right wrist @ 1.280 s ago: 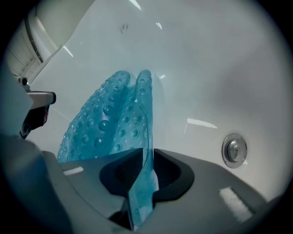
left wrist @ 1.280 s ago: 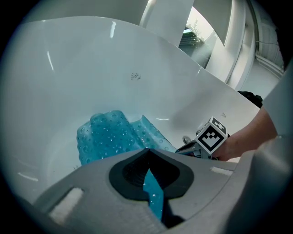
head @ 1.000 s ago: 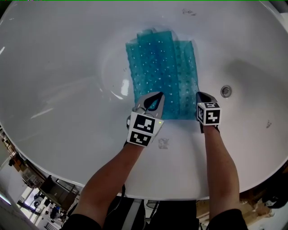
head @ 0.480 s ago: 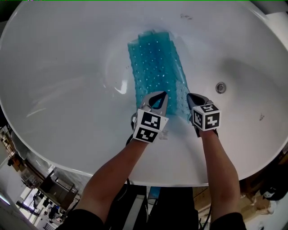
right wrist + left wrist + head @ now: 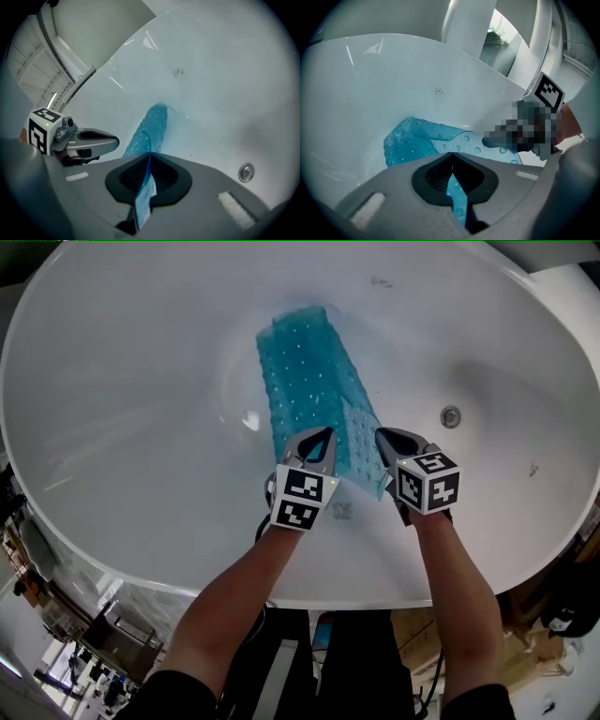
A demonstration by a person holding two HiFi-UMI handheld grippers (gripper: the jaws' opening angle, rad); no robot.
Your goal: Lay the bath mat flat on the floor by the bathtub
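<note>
Higher than before, left claw (image 5: pixel 323 437) and right claw (image 5: pixel 384 437), each tight on the bath mat (image 5: pixel 305 371)

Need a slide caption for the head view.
Left gripper and right gripper each clamp the near edge of the blue bath mat inside the white bathtub.

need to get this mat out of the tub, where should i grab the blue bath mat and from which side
Take the bath mat by its near short edge, toward each corner, coming from the near rim of the bathtub. It is thin, limp and runs lengthwise away. The left gripper and right gripper are shut on that edge.
</note>
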